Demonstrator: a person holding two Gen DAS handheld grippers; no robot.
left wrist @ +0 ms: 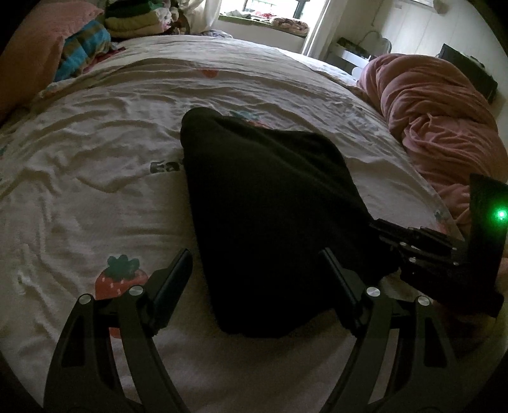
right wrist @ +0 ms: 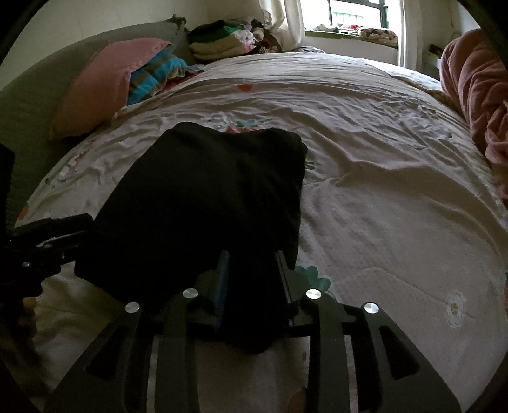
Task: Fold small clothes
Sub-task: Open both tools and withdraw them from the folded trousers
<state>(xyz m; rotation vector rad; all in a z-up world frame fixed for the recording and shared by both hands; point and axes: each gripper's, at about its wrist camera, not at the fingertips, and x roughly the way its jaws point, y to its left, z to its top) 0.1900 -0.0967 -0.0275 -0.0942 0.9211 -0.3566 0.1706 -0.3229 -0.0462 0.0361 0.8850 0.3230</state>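
Note:
A black garment [left wrist: 270, 203] lies folded on the white strawberry-print bedsheet [left wrist: 95, 178]. My left gripper [left wrist: 257, 270] is open, its fingers standing either side of the garment's near left corner without closing on it. My right gripper [right wrist: 252, 270] is shut on the near right corner of the black garment [right wrist: 206, 197], with cloth bunched between its fingers. The right gripper also shows in the left wrist view [left wrist: 377, 227], clamped on the garment's edge. The left gripper shows at the left edge of the right wrist view [right wrist: 76, 222], by the garment's left side.
A pink blanket [left wrist: 444, 127] is heaped along the right side of the bed. A pink pillow [right wrist: 104, 79], a blue striped cloth [right wrist: 155, 73] and a stack of folded clothes [right wrist: 222, 41] sit at the head of the bed. A window [right wrist: 355, 16] is behind.

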